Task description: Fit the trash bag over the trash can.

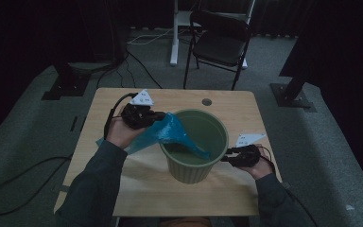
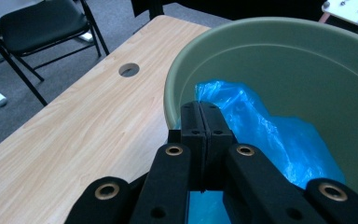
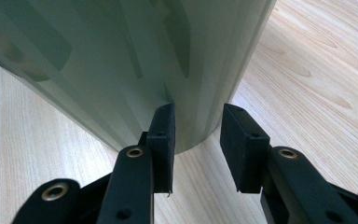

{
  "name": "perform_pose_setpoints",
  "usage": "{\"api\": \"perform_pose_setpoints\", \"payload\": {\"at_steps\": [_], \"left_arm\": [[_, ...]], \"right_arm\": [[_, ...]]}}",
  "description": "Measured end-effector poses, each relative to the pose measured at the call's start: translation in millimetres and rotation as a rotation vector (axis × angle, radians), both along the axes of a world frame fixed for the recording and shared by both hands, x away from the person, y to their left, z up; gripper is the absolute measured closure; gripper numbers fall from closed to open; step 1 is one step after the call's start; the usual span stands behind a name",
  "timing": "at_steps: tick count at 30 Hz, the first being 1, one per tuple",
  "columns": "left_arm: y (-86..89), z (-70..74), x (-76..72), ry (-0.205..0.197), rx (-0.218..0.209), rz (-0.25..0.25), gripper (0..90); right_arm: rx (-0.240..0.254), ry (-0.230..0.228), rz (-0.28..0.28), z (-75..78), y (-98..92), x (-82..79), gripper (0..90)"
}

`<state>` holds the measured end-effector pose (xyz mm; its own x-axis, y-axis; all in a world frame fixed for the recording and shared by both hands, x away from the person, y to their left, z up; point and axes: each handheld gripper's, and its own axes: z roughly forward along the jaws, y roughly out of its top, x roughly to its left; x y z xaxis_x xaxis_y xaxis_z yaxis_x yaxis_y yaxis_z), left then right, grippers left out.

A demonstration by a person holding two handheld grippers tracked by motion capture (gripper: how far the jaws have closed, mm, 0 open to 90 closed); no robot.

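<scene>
Left gripper [image 1: 158,116] pinches blue bin liner [image 1: 170,135] w/ jaws clamped, draped over green bin [image 1: 196,177] rim. Right gripper [image 1: 227,156] gapes beside bin wall; should brace bin while liner's spread evenly.

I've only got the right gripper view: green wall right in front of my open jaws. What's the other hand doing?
Observer: The left gripper is shut on a blue plastic bag, at the green bin's left rim.
Operator: Is the bag inside the bin yet?
Observer: Partly. One end hangs down inside; the rest trails over the rim onto the table.
Operator: Where am I against the bin?
Observer: The right gripper is at the bin's right side, just below the rim, jaws open and gripping nothing.
</scene>
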<state>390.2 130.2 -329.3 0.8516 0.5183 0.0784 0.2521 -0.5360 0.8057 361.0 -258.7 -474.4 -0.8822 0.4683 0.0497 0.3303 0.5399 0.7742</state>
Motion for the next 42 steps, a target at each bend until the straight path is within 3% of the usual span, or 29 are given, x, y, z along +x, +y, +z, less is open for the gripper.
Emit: {"api": "perform_pose_setpoints", "payload": {"at_steps": [18, 27, 36, 42], "left_arm": [[-16.8, 4.6, 0.3, -0.025, -0.008, -0.035, 89.4], [-17.4, 5.2, -1.0, -0.030, -0.007, -0.042, 89.4], [-22.9, 10.0, -1.4, -0.044, 0.003, -0.055, 89.4], [-30.6, 17.2, -3.2, -0.062, 0.009, -0.076, 89.4]], "right_arm": [[0.027, 0.012, 0.064, 1.6, 16.6, -2.6, 64.9], [0.035, -0.019, -0.009, 13.1, -0.2, 1.5, 66.2], [0.087, -0.066, -0.071, 43.7, -21.5, 3.2, 72.3], [0.116, -0.100, -0.102, 61.1, -25.1, 3.5, 71.3]]}}
